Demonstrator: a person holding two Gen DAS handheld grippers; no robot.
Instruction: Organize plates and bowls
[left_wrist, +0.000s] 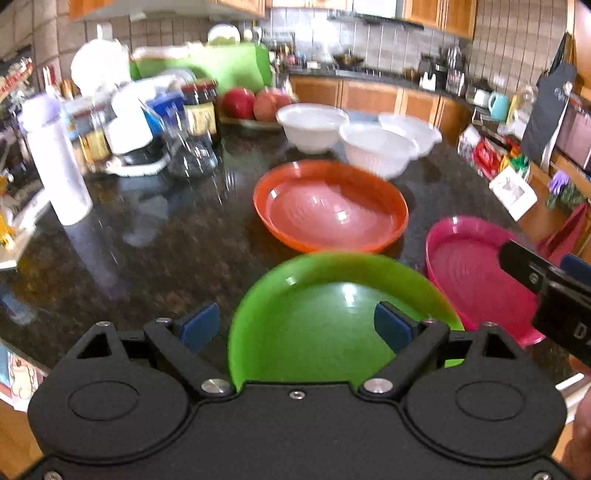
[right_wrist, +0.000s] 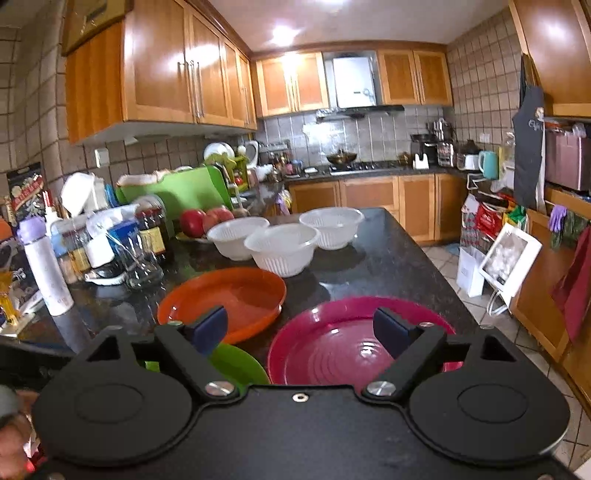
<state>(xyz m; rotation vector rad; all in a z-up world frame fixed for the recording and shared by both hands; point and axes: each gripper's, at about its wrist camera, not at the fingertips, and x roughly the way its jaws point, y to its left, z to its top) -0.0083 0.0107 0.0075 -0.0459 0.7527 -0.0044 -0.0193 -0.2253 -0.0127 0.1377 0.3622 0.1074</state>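
On the dark granite counter (left_wrist: 166, 236) lie a green plate (left_wrist: 325, 325), an orange plate (left_wrist: 332, 210) and a pink plate (left_wrist: 476, 280). Three white bowls (left_wrist: 314, 125) stand behind them. My left gripper (left_wrist: 295, 326) is open over the near part of the green plate, its left finger outside the rim and its right finger above the inside. My right gripper (right_wrist: 301, 330) is open above the near rim of the pink plate (right_wrist: 343, 350). In the right wrist view the orange plate (right_wrist: 236, 291), the green plate (right_wrist: 236, 363) and the white bowls (right_wrist: 282, 247) also show.
Jars, bottles and a white-and-lilac flask (left_wrist: 55, 162) crowd the counter's left side, with red fruit (left_wrist: 238, 103) and a green cutting board (left_wrist: 221, 66) behind. The counter's right edge (right_wrist: 436, 266) drops to a tiled floor. The right gripper's body shows in the left wrist view (left_wrist: 546, 291).
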